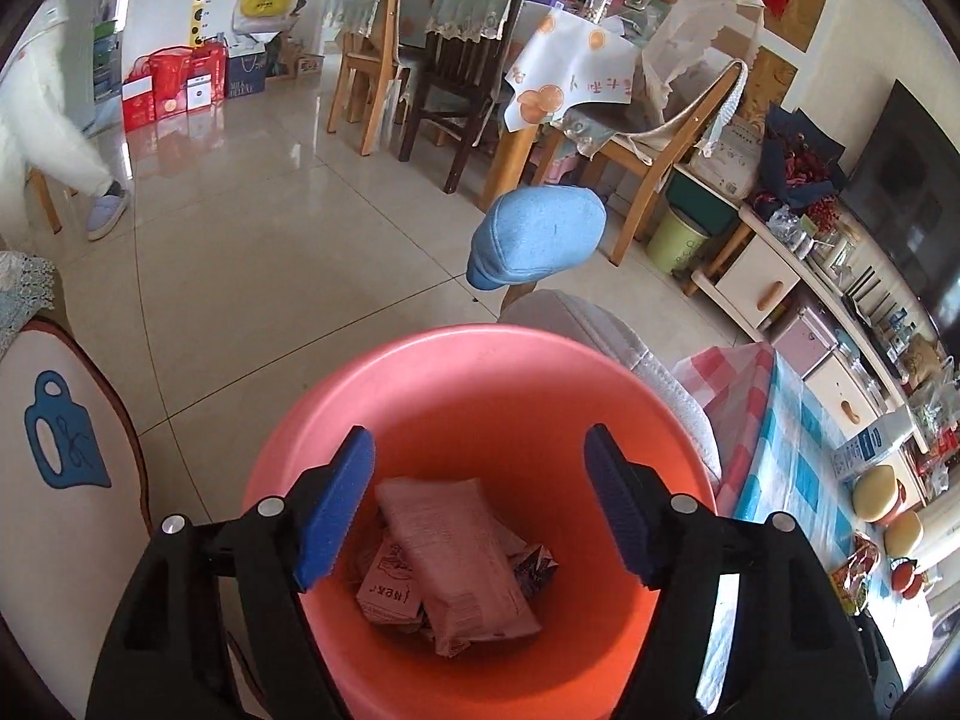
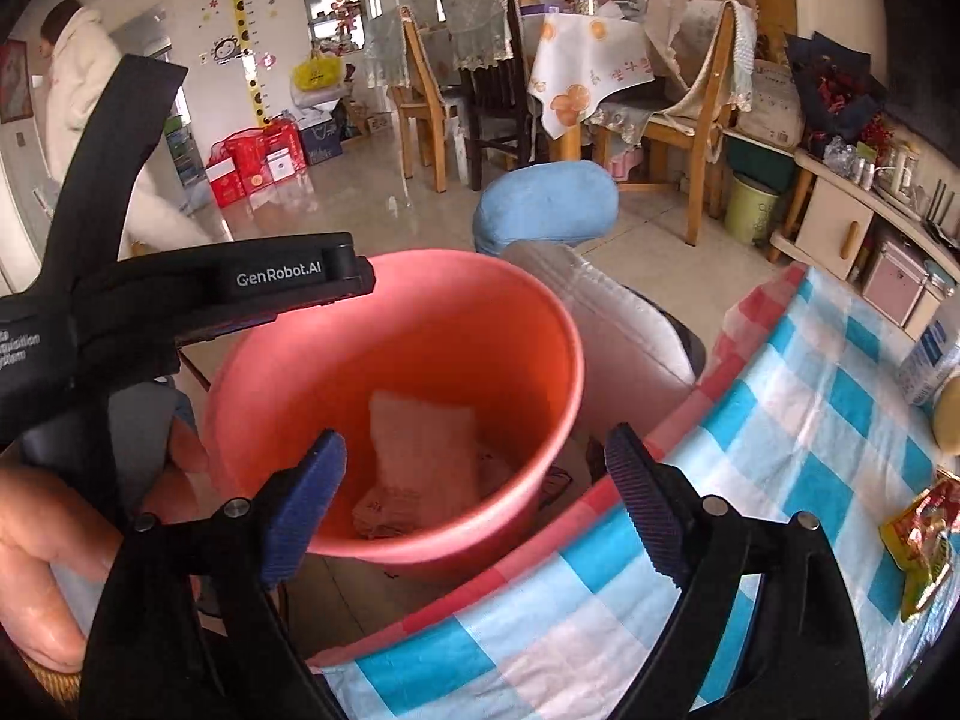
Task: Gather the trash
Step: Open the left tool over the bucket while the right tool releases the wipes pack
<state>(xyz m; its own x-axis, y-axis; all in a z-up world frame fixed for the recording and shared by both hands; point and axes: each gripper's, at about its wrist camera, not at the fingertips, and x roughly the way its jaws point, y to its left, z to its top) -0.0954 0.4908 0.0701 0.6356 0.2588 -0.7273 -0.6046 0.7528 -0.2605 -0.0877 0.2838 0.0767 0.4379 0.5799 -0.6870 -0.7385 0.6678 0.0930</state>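
Where left gripper (image 2: 336, 276) shows: "GenRobot.AI".

A salmon-pink bin (image 1: 480, 396) stands upright, holding a pale wrapper (image 1: 459, 564) (flat, atop crumpled cartons).

Right gripper (image 2: 474, 498) jaws wide apart, nothing btwn blue pads (image 2: 303, 510). Aimed down at pink bin (image 2: 540, 324), pale packet (image 2: 420, 450) lying inside w/ other wrappers. Left gripper (image 2: 288, 282) above bin's left rim. Checked tablecloth (image 2: 780, 450) just right of bin; yellow-red snack wrapper (image 2: 918, 546) on it.
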